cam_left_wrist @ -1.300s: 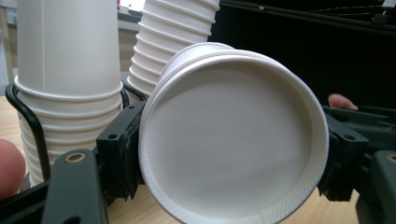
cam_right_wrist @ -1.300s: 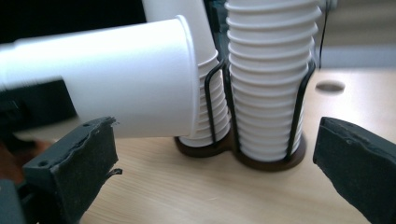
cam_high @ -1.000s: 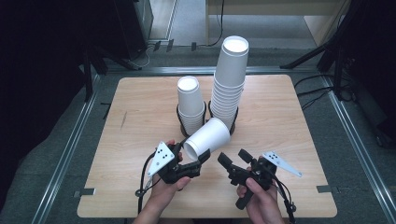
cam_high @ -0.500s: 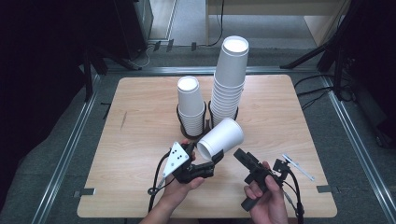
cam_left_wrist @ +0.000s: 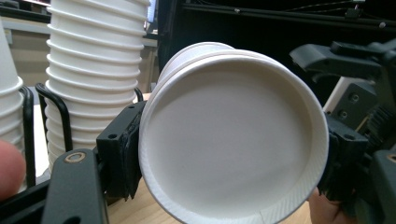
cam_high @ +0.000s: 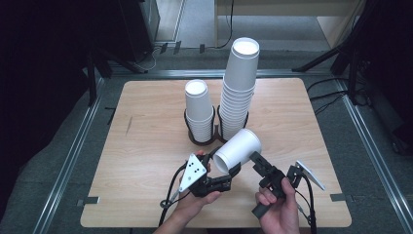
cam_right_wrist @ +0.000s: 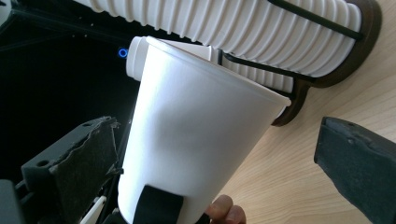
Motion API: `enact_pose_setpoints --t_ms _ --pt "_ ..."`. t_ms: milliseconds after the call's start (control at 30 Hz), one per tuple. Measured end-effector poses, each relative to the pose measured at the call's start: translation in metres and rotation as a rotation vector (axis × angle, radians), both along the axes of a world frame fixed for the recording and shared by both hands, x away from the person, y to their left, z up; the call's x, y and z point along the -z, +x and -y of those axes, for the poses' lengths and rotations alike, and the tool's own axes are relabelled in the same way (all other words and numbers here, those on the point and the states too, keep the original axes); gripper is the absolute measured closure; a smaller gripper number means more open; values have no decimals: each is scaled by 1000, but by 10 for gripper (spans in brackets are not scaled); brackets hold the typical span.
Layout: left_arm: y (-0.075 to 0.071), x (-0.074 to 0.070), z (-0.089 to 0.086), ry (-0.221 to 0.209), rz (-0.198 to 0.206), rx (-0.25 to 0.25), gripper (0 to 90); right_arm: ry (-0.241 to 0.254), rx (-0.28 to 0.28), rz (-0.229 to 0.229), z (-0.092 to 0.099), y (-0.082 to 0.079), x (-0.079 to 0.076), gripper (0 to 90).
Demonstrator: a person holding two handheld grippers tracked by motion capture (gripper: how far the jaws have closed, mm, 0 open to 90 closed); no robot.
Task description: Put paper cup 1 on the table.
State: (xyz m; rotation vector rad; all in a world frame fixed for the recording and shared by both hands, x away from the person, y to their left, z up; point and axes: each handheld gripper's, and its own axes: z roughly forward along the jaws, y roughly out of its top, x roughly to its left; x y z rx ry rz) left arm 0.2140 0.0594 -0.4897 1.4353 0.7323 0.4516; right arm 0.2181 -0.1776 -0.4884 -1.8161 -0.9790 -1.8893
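Observation:
A white paper cup (cam_high: 238, 150) lies tilted in the air above the table's front, its base toward the person. My left gripper (cam_high: 225, 174) is shut on it near the base; in the left gripper view the cup's base (cam_left_wrist: 233, 140) sits between the two black pads (cam_left_wrist: 122, 154). My right gripper (cam_high: 263, 168) is just right of the cup and its jaws have just been opening. In the right gripper view the cup (cam_right_wrist: 187, 140) stands between the wide-apart pads (cam_right_wrist: 355, 158), and neither presses on it.
A short cup stack (cam_high: 198, 109) and a tall cup stack (cam_high: 238, 87) stand in a dark wire holder (cam_high: 214, 139) at mid-table, right behind the held cup. The wooden table (cam_high: 146, 146) has bare room to the left and right. Metal rails and dark floor surround it.
My left gripper has carried the cup to the right and a little nearer the front edge. The right hand has drifted right and its jaws stand wider.

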Motion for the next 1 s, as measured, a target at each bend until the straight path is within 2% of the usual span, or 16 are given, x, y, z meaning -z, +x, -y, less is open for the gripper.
enact_pose_setpoints --t_ms 67,167,400,700,1000 --pt "-1 1 2 18 4 6 244 11 4 -2 0 1 -1 0" --pt "-3 3 4 23 8 8 245 25 -2 -8 -1 1 -1 0" --pt "-7 3 8 35 18 5 245 32 -12 -72 -4 4 1 0" --pt "-12 5 11 50 33 13 245 40 -28 -79 -8 7 3 0" --pt "-15 8 12 67 36 13 245 76 -50 -87 -10 13 9 0"
